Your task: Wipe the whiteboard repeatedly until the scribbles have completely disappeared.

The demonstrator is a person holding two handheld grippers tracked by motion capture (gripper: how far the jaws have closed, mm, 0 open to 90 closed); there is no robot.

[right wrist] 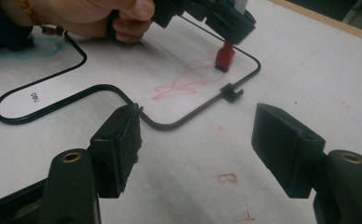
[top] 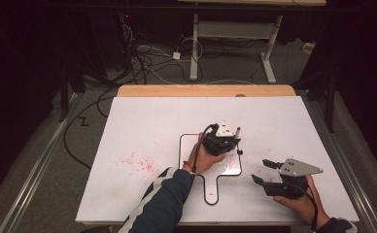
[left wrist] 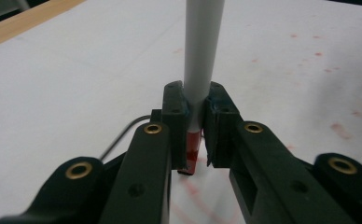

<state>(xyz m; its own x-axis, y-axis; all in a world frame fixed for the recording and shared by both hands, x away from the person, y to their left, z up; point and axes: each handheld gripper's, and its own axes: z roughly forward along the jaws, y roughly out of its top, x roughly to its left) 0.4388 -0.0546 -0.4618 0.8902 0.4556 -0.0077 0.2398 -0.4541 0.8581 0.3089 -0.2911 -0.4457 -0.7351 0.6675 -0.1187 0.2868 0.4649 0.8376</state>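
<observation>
Right tongs [top: 264, 171] hung released, nothing between, just off the whiteboard's [top: 211, 194] near right edge. Left tongs [top: 231, 141] clenched on the red marker [right wrist: 224, 57], upright, tip pressed on that whiteboard's far corner beside red scribbles [right wrist: 181, 81].

table [top: 143, 126]: white sheet, red smudges [top: 139, 163] | black-rimmed whiteboard [top: 211, 195] lying flat

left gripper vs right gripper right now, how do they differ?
The left gripper is shut on a red marker, tip down on the small whiteboard; the right gripper is open and holds nothing. The left works over the board's red scribble; the right rests beside the board. Both have black jaws and are hand-held.
</observation>
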